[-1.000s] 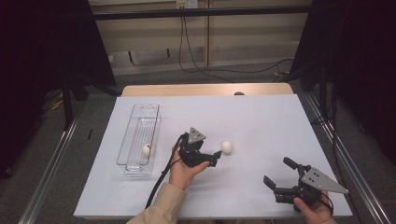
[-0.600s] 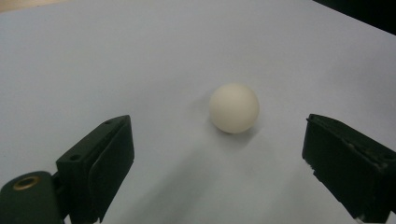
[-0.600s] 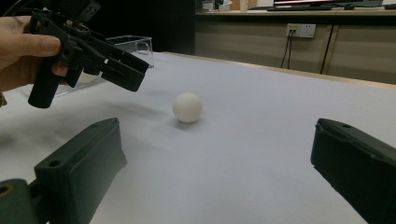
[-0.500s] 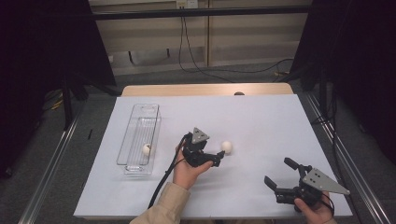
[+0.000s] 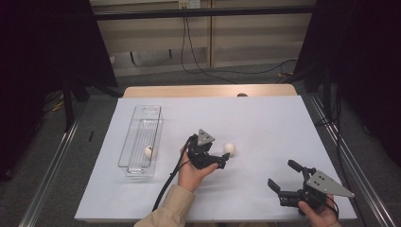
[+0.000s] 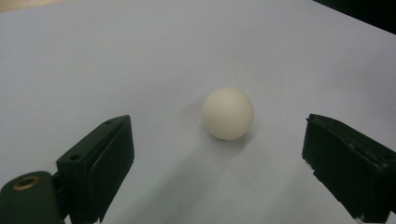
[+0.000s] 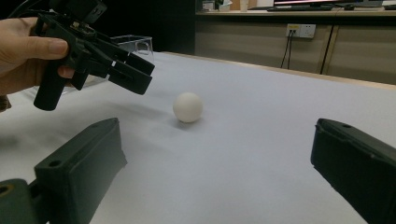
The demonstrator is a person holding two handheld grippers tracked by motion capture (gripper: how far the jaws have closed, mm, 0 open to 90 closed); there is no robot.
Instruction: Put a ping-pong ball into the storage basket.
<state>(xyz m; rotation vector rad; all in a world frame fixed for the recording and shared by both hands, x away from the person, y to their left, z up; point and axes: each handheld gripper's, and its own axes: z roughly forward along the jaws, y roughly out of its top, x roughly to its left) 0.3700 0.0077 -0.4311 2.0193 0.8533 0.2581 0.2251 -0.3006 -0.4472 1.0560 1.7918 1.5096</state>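
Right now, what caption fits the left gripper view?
Open left gripper faces a small white ball resting untouched on the white table sheet.

Place: we take this for a lab, probably.
Signs: white-covered desk [image 5: 265,118], black curtains [image 5: 42,56], wall sockets [image 7: 301,30], loose cables [image 5: 198,52].

The ball [image 6: 228,113] is plain cream-white, like the second ball [image 5: 148,151] in the clear ribbed tray [image 5: 133,139]. The table [image 5: 265,118] is pale white. Both grippers, left [image 5: 222,161] and right [image 5: 283,182], are black with grey plates.
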